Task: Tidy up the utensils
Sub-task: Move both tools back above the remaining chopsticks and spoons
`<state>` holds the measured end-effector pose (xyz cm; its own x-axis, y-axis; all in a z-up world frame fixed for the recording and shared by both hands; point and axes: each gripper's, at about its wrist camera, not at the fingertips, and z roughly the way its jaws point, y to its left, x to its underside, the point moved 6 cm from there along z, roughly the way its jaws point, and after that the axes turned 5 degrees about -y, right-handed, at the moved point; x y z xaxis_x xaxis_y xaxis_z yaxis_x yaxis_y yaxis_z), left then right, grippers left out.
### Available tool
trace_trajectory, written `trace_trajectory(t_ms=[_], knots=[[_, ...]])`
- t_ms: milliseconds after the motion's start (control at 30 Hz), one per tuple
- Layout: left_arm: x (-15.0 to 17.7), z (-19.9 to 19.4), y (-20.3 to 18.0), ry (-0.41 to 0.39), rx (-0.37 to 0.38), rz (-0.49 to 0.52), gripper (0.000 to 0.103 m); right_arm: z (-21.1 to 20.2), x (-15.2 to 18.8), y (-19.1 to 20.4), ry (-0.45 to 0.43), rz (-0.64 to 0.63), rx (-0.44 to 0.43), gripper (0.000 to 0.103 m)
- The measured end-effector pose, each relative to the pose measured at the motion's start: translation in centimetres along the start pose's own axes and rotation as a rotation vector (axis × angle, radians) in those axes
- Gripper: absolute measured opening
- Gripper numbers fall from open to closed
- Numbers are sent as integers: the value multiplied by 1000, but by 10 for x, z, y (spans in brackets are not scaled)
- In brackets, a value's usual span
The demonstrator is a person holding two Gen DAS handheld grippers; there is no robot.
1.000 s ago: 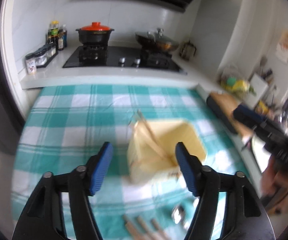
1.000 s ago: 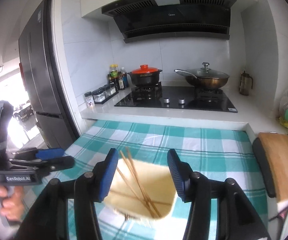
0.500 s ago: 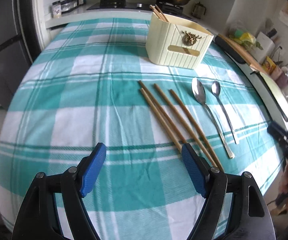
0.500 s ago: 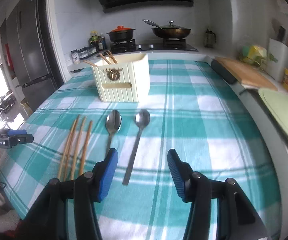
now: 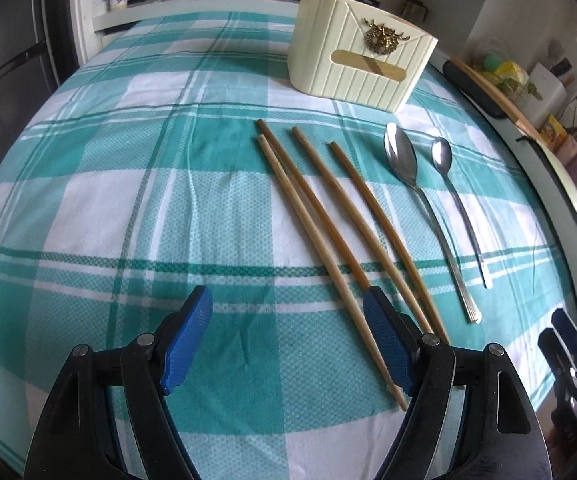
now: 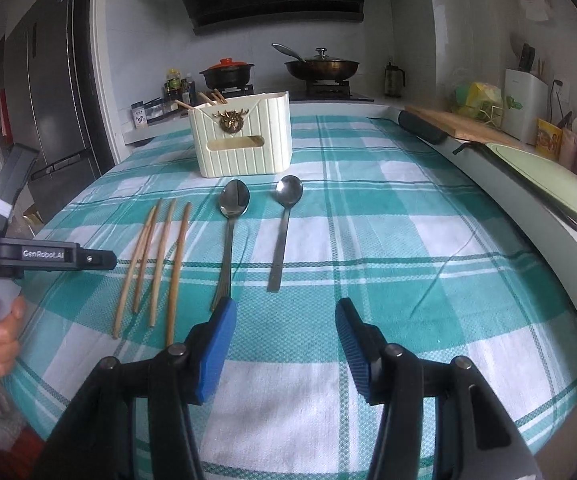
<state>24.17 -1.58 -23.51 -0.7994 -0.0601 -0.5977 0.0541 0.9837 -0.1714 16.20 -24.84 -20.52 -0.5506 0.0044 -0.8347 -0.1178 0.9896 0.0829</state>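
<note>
While nothing is gripped, both sets of blue-padded jaws are held apart and empty above the teal-and-white checked tablecloth (image 6: pixel 368 208), evidently readied for a first pick.

Left gripper (image 5: pixel 288 336): pitched steeply down; four bamboo chopsticks (image 5: pixel 328 220) are laid in a fan from 12 to 2 o'clock, their near ends beside the right-hand pad.

Right gripper (image 6: pixel 282 336): angled more shallowly; large steel spoon (image 6: pixel 230 224) at 11 o'clock, small steel spoon (image 6: pixel 284 220) at 12, both laid handle-near for easy grasping.

Cream ribbed utensil holder (image 6: pixel 242 140), upright at 12 o'clock beyond the spoons, already holds some chopsticks, so it is judged to be the destination.
</note>
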Motion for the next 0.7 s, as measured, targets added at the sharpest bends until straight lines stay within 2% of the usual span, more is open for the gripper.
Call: trace_trajectory(t_ms=[367, 633, 700], knots=[[-7, 27, -3, -15, -117, 44, 80, -1, 3, 0, -12, -9, 2, 53], [-2, 23, 3, -22, -142, 70, 81, 11, 8, -14, 51, 35, 27, 53], [1, 21, 6, -16, -150, 80, 84, 16, 9, -19, 75, 54, 33, 53]])
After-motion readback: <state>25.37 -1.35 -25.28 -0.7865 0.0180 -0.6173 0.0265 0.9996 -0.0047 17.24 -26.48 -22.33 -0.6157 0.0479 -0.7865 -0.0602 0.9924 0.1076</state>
